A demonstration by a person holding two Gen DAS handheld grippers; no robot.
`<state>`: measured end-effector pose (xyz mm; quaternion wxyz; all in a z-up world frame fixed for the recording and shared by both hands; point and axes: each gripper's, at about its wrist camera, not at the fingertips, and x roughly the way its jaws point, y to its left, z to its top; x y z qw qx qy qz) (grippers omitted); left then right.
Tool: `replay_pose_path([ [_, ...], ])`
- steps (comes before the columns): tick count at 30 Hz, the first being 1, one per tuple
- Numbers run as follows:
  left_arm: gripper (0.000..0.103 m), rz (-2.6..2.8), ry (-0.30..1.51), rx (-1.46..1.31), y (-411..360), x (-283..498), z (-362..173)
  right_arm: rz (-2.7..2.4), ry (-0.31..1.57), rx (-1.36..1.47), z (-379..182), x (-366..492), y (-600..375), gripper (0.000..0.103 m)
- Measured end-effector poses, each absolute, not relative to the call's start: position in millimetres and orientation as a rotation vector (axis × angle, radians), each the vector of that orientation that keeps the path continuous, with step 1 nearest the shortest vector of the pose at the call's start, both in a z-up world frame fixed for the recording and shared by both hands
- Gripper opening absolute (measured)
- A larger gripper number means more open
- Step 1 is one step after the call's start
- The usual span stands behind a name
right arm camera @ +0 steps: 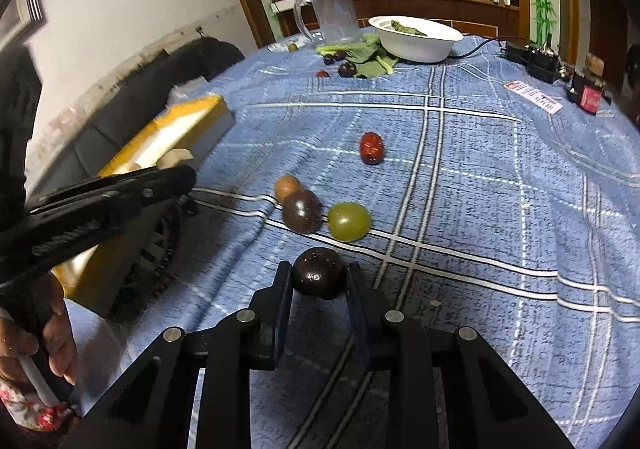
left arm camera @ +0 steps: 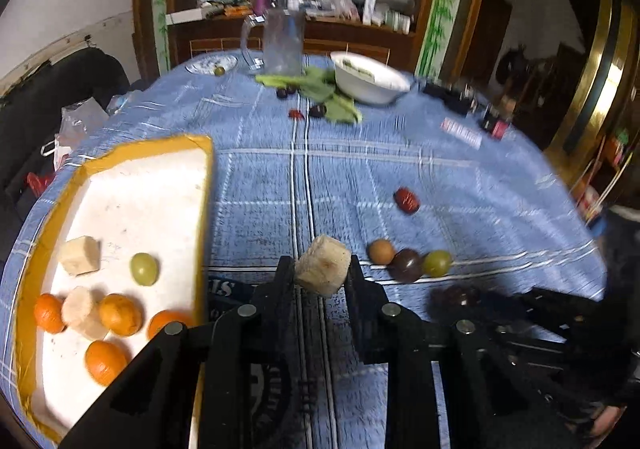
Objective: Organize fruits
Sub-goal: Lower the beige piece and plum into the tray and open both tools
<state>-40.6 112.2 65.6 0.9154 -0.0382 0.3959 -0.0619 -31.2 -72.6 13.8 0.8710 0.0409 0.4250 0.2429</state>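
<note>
While the left gripper point(left arm camera: 322, 269) pinches a banana chunk point(left arm camera: 323, 265) above the table point(left arm camera: 460, 177), the yellow-rimmed tray point(left arm camera: 202, 209) lies just to its left, so the coming move is a short sideways carry. The right gripper point(right arm camera: 319, 275) is closed around a dark plum point(right arm camera: 319, 273), probably lifted a little, and is farther from the tray. A green grape point(right arm camera: 349, 221), another dark fruit point(right arm camera: 302, 211) and a red jujube point(right arm camera: 372, 148) lie ahead.

Woven blue plaid cloth point(right arm camera: 480, 177) covers tabletop, matt. Dark plum point(right arm camera: 319, 273) glossy, smooth. Green grape point(right arm camera: 349, 221) shiny. Banana chunk point(left arm camera: 323, 269) matt, rough. Pitcher point(right arm camera: 335, 15) clear plastic. White bowl point(right arm camera: 416, 39) glossy.
</note>
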Motion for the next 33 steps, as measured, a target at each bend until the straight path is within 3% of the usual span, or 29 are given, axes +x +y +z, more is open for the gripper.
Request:
replay_pose_path([
  [8, 0.024, -0.019, 0.758, -0.154, 183.9, -80.6, 87.9, 0.568, 0.852, 0.160, 35.5, -39.7, -61.1, 0.029],
  [17, 0.024, 0.164, 0.789, -0.233, 272.5, -114.9, 66.1, 0.718, 0.853, 0.089, 78.5, -33.2, 38.3, 0.029],
  [27, 0.025, 0.142, 0.833, -0.302, 292.5, -121.0, 41.0, 0.714, 0.921, -0.136, 56.1, -12.4, 158.3, 0.029],
  [29, 0.030, 0.135, 0.829, -0.317, 294.8, -122.6, 40.4, 0.704, 0.924, -0.166, 52.4, -6.4, 170.8, 0.029],
  [31, 0.046, 0.139, 0.819, -0.328, 297.8, -125.6, 42.5, 0.696, 0.924, -0.211, 48.9, -2.0, 187.4, 0.030],
  [33, 0.049, 0.142, 0.806, -0.339, 302.4, -128.5, 45.5, 0.687, 0.929, -0.236, 45.1, 4.0, 199.0, 0.030],
])
